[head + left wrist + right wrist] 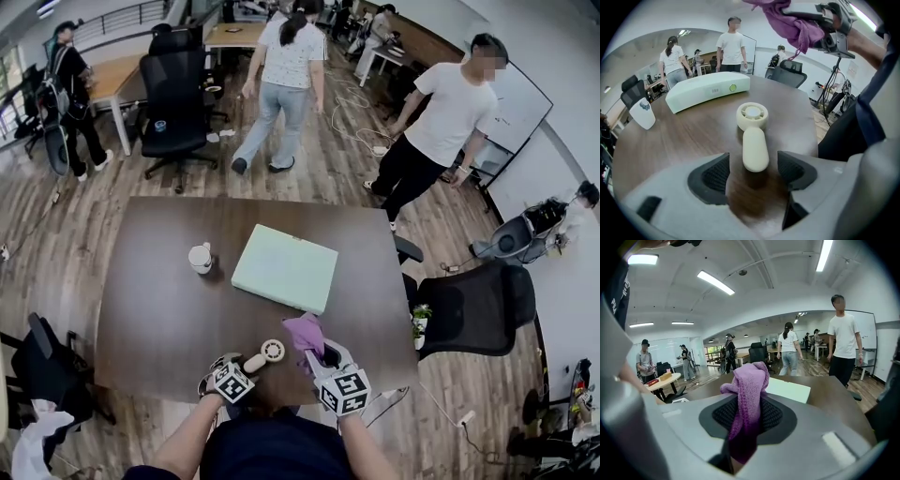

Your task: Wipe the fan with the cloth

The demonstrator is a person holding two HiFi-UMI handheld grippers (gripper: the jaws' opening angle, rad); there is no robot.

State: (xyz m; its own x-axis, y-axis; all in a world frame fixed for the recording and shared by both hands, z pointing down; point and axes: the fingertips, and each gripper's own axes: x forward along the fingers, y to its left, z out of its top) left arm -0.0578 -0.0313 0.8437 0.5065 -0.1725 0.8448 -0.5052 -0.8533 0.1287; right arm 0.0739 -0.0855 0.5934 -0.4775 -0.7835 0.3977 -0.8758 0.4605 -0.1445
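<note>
A small cream hand-held fan (265,354) (753,131) lies flat on the dark wooden table (169,281), round head away from me and handle towards me. My left gripper (228,367) (752,171) hangs just above the handle's near end, open, with the handle tip between its dark pads and not touching them. My right gripper (323,354) (746,420) is shut on a purple cloth (305,333) (749,394), held above the table to the right of the fan. That cloth (790,21) also hangs at the top of the left gripper view.
A pale green flat box (285,267) (707,90) lies mid-table beyond the fan. A white cup (201,258) (642,112) stands left of it. Black office chairs (473,309) stand right of the table and several people (448,122) walk on the floor beyond it.
</note>
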